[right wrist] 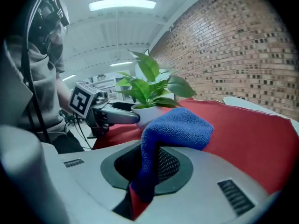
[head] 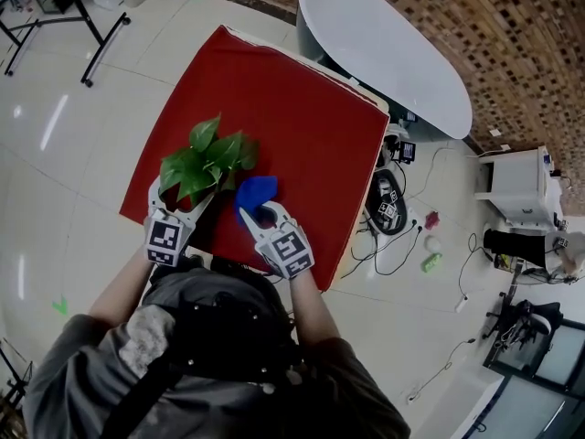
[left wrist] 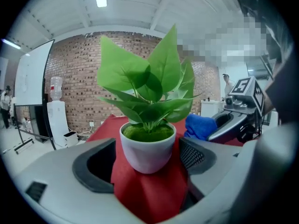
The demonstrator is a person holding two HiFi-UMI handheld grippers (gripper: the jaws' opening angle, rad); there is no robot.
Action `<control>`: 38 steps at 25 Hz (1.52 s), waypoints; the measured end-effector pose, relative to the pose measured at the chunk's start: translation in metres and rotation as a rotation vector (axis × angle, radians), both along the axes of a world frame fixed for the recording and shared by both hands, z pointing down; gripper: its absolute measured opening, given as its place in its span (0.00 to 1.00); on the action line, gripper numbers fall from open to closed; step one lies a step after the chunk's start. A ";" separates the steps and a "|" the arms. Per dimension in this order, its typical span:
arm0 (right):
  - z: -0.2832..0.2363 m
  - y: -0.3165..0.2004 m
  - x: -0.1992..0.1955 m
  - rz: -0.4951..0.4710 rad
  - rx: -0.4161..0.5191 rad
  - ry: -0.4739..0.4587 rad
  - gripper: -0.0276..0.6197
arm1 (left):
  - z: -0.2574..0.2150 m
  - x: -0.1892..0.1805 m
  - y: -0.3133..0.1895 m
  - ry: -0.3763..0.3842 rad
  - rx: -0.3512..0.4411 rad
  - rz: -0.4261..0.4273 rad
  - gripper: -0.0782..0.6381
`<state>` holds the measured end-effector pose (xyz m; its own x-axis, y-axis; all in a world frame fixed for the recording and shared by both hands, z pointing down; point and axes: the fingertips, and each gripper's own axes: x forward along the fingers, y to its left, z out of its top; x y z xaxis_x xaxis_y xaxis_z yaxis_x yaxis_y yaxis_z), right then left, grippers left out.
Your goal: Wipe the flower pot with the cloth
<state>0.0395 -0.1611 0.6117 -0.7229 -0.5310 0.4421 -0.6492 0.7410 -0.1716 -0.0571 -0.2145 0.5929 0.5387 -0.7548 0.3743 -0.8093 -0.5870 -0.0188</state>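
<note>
Left gripper (left wrist: 145, 160): jaws spread, flower pot (left wrist: 148, 149) standing between them, a strip of red showing at one pad. Right gripper (right wrist: 149, 169): jaws pressed together on a blue cloth (right wrist: 180, 127), whose free end bulges out past them, just beside the pot. Pot white, upright, long axis vertical, leaves pointing up; it sits by the near edge of the red table (head: 302, 108), toward its left corner. Marker cube (head: 164, 241) on the left gripper shows a black-and-white square pattern. Around: pale glossy floor (head: 82, 154), brick wall (head: 512, 35), white oval table (head: 384, 44) past the far corner, cables (head: 393, 245) off the right edge, a whiteboard (left wrist: 30, 78).
</note>
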 end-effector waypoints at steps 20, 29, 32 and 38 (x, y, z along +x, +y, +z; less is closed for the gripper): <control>0.018 -0.080 -0.019 -0.216 0.038 0.157 0.16 | 0.001 0.026 -0.015 0.065 0.008 0.248 0.70; 0.012 -0.058 -0.019 -0.230 0.054 0.149 0.16 | 0.001 0.030 -0.005 0.072 -0.010 0.293 0.70; 0.008 -0.050 -0.017 -0.226 0.052 0.138 0.16 | 0.002 0.032 -0.008 0.075 -0.010 0.297 0.70; 0.007 -0.024 -0.016 -0.210 0.037 0.110 0.16 | 0.002 0.041 -0.007 0.074 -0.006 0.313 0.70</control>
